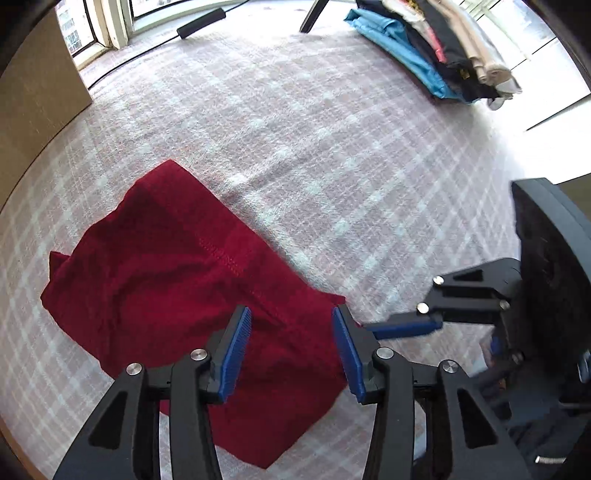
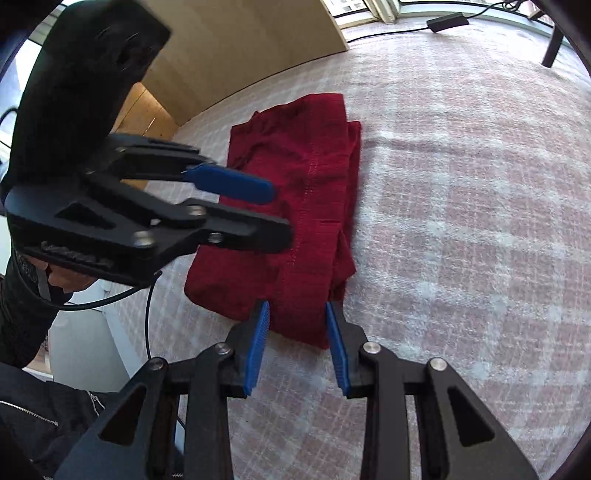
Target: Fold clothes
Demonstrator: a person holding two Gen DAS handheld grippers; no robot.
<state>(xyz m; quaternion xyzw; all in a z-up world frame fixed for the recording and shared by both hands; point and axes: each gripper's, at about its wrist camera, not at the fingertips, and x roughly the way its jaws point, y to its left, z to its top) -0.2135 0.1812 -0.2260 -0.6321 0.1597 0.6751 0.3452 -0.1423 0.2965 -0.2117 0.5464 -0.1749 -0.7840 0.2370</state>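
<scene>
A dark red garment (image 1: 177, 273) lies folded into a thick rectangle on the plaid blanket (image 1: 295, 129). My left gripper (image 1: 291, 328) hovers open over its near right part, with red cloth showing between the blue pads but not pinched. In the right wrist view the garment (image 2: 314, 192) runs lengthwise away from me, a stitched seam down its middle. My right gripper (image 2: 297, 310) is open, its fingertips on either side of the garment's near corner. The left gripper (image 2: 277, 214) reaches in from the left above the cloth. The right gripper (image 1: 391, 325) shows by the garment's right corner.
A stack of folded clothes (image 1: 436, 48), blue at the bottom, sits at the far right of the blanket. A tan board (image 1: 37, 92) stands at the left edge. A black power brick with cable (image 1: 201, 22) and a dark chair leg (image 1: 314, 14) lie beyond. A dark-sleeved hand (image 2: 55, 277) holds the left gripper.
</scene>
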